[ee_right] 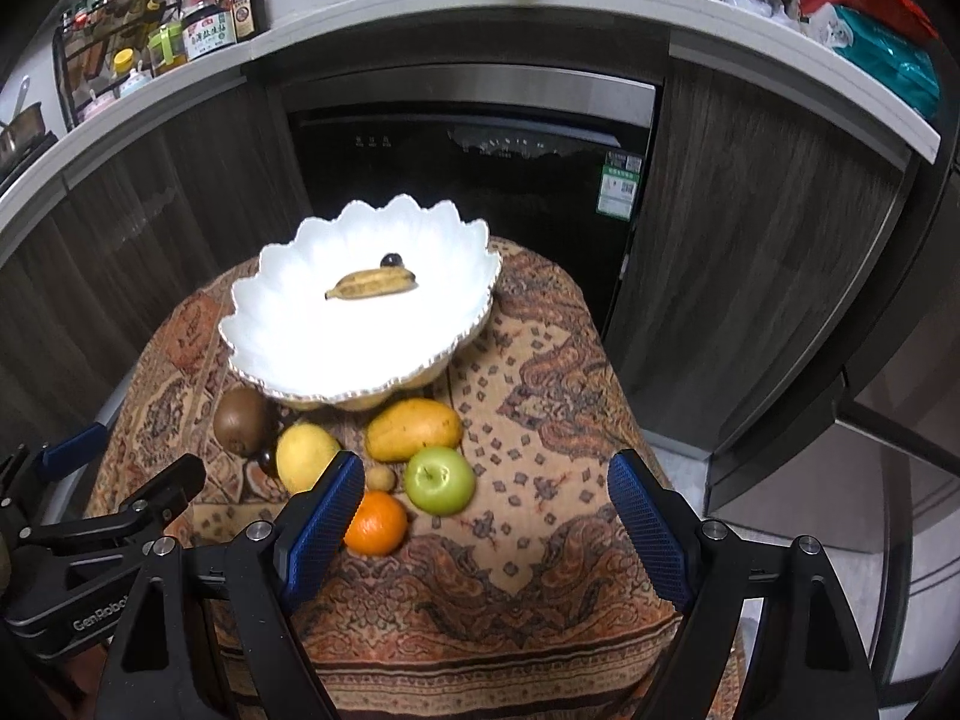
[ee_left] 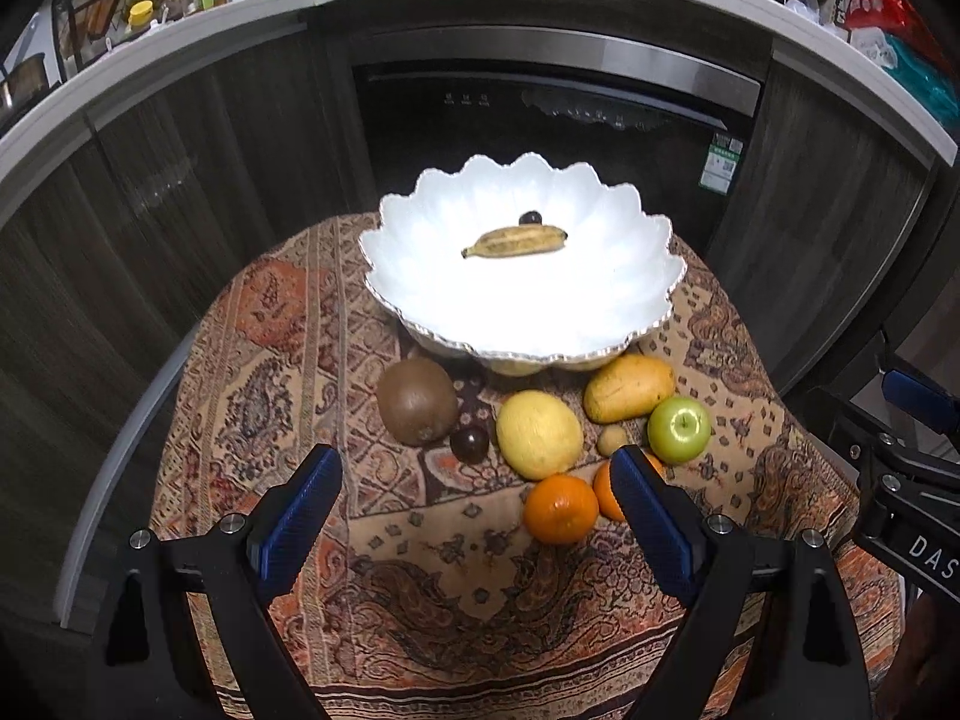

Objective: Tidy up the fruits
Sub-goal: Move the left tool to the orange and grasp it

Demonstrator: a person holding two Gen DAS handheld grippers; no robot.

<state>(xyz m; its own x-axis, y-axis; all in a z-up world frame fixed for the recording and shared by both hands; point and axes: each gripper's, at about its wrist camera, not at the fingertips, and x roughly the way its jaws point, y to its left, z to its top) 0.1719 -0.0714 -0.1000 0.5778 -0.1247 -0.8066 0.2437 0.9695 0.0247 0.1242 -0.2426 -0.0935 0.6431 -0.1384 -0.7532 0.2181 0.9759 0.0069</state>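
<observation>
Patterned woven cloth [ee_left: 456, 552] carries a scalloped white bowl [ee_left: 600, 324]; the left gripper [ee_left: 480, 480], jaws apart like the right gripper [ee_right: 486, 489], half hides one orange [ee_left: 603, 492].

dim kitchen | white bowl [ee_left: 420, 300] blown out by glare | fisheye-bent edges | slight blur

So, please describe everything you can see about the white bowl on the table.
The white bowl is wide and shallow, with a scalloped, petal-like rim edged in tiny beads. It looks like glossy ceramic or glass. It stands upright on a patterned cloth, towards the far end of the table. Inside lie a spotted banana and a small dark fruit behind it. Other fruits lie outside, near its front edge.
</observation>
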